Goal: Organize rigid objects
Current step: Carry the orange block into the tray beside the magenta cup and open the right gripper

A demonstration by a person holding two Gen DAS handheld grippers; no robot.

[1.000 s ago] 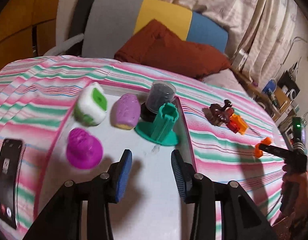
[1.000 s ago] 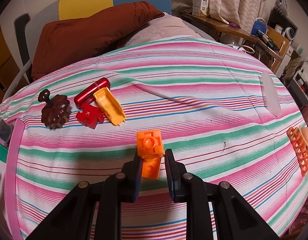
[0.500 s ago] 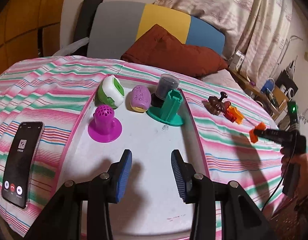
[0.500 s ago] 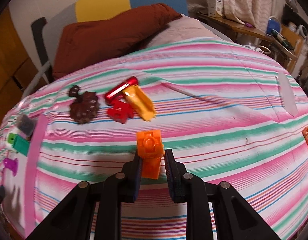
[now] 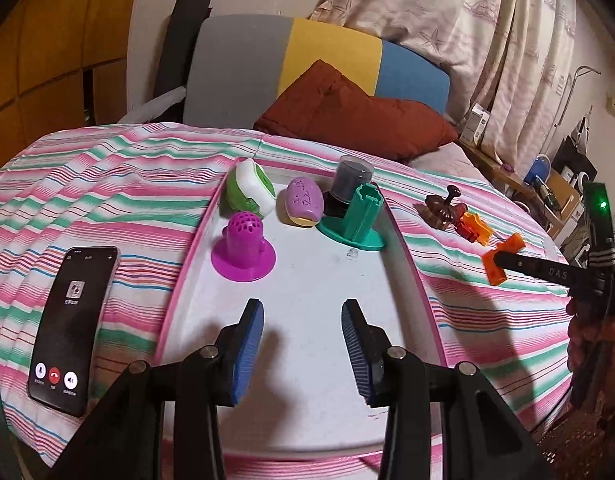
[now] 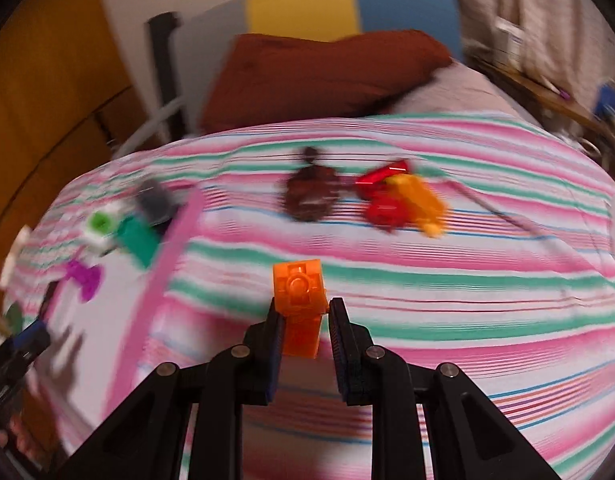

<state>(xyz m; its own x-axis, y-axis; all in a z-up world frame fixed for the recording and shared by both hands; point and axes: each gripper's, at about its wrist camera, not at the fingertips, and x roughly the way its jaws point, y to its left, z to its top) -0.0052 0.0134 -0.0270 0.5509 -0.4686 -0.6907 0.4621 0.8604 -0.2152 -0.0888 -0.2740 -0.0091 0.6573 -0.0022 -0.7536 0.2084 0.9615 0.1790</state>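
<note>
One pink-rimmed white tray [image 5: 417,276] is observed on the striped bedspread [image 5: 107,184], with five pieces counted at its far end: one magenta, one green-and-white, one purple, one dark cylinder and one teal. Beside the tray, one brown piece [image 5: 441,210] and a red-and-orange cluster [image 5: 473,228] are noted. The left gripper [image 5: 303,344] is held released and empty over the tray, while one orange block [image 6: 299,300] is grasped by the clenched right gripper [image 6: 305,320] above the bedspread, right of the tray.

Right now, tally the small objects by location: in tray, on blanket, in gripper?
In tray: 5 (white-green case, purple egg, dark jar, green stand, magenta stand)
On blanket: 4 (brown top, red tube, red piece, orange scoop)
In right gripper: 1 (orange block)
Total: 10
</note>
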